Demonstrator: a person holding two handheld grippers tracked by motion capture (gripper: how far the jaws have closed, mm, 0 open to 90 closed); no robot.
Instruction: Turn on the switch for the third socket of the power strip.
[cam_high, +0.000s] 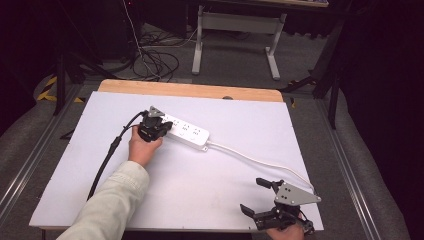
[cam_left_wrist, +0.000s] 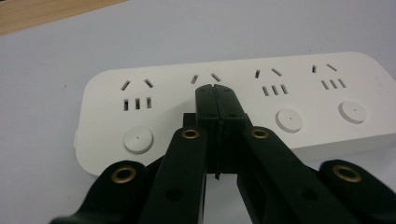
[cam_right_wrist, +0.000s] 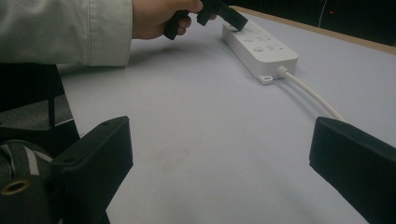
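Note:
A white power strip (cam_high: 187, 132) lies at the table's back middle, with several sockets and round switches (cam_left_wrist: 288, 120). My left gripper (cam_high: 167, 127) is shut with nothing between its jaws. Its closed tip (cam_left_wrist: 215, 88) rests on the strip (cam_left_wrist: 299, 93) at the second socket from the left end, hiding that socket's switch. In the right gripper view the left gripper (cam_right_wrist: 233, 21) presses down on the far end of the strip (cam_right_wrist: 261, 44). My right gripper (cam_high: 254, 196) is open near the front right corner, holding nothing (cam_right_wrist: 219, 154).
The strip's white cord (cam_high: 260, 161) curves right toward the table's right edge, passing close to the right gripper (cam_right_wrist: 310, 93). A black cable (cam_high: 107, 155) trails from the left gripper to the front left. The white table top (cam_high: 200, 180) has a wooden back edge (cam_high: 190, 90).

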